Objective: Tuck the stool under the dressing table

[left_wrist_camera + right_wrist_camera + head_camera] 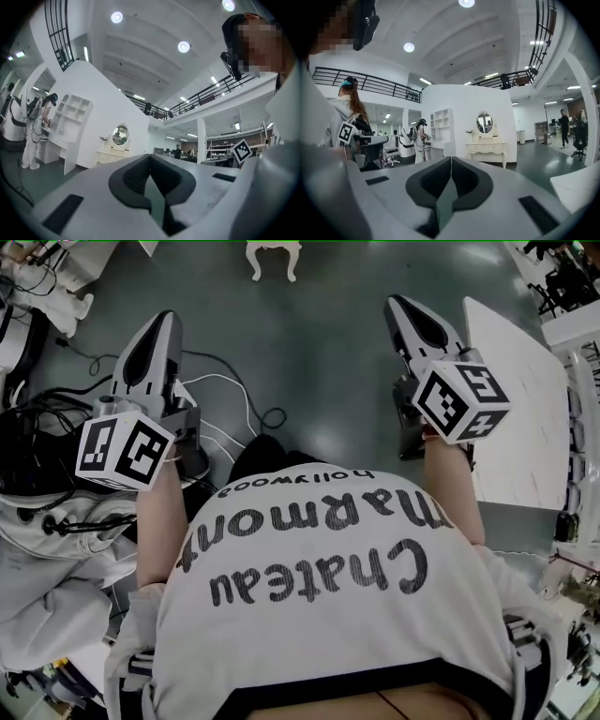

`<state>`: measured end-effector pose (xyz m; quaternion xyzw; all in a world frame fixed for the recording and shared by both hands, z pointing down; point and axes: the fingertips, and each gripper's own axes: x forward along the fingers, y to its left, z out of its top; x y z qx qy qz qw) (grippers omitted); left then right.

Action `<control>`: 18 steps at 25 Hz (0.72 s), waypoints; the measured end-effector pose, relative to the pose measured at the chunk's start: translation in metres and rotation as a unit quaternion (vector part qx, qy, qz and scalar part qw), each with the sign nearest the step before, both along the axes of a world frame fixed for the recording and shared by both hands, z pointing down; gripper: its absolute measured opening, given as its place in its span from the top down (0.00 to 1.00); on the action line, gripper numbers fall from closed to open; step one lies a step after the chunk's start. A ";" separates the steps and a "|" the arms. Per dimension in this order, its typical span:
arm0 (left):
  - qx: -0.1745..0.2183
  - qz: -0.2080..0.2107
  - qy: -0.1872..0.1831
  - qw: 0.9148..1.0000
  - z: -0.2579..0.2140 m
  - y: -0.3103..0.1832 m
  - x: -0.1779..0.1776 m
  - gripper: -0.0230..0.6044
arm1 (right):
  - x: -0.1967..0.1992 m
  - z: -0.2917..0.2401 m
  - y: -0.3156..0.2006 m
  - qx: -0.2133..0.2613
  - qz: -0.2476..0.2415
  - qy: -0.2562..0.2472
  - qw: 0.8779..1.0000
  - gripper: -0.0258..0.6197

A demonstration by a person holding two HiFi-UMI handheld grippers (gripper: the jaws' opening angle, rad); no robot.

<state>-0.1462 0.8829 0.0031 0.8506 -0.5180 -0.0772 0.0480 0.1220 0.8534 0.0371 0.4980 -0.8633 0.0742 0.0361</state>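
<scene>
In the head view a small white stool (273,256) with curved legs stands on the dark floor, far ahead at the top middle. The white dressing table (486,148) with an oval mirror (484,123) stands against a white wall, distant in the right gripper view; the dressing table (114,152) also shows, smaller, in the left gripper view. My left gripper (161,326) (150,158) is shut and holds nothing. My right gripper (398,306) (451,160) is shut and empty too. Both are held level in the air, far from stool and table.
A white tabletop (520,399) lies close on my right. Cables (230,395) trail over the floor on the left, beside grey cloth (47,568). A white shelf unit (70,126) and a person in white (33,136) stand left of the dressing table.
</scene>
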 end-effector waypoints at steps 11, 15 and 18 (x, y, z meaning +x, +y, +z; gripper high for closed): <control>0.006 -0.003 -0.027 1.000 -0.011 -0.036 0.021 0.93 | 0.020 0.032 -0.040 -0.016 0.002 0.009 1.000 0.92; -0.003 0.013 -0.030 0.999 -0.007 -0.070 0.027 0.93 | 0.025 0.037 -0.075 -0.033 0.005 -0.030 0.999 0.92; -0.006 0.019 -0.013 1.000 -0.001 -0.096 0.034 0.93 | 0.030 0.039 -0.098 -0.026 0.000 -0.016 1.000 0.92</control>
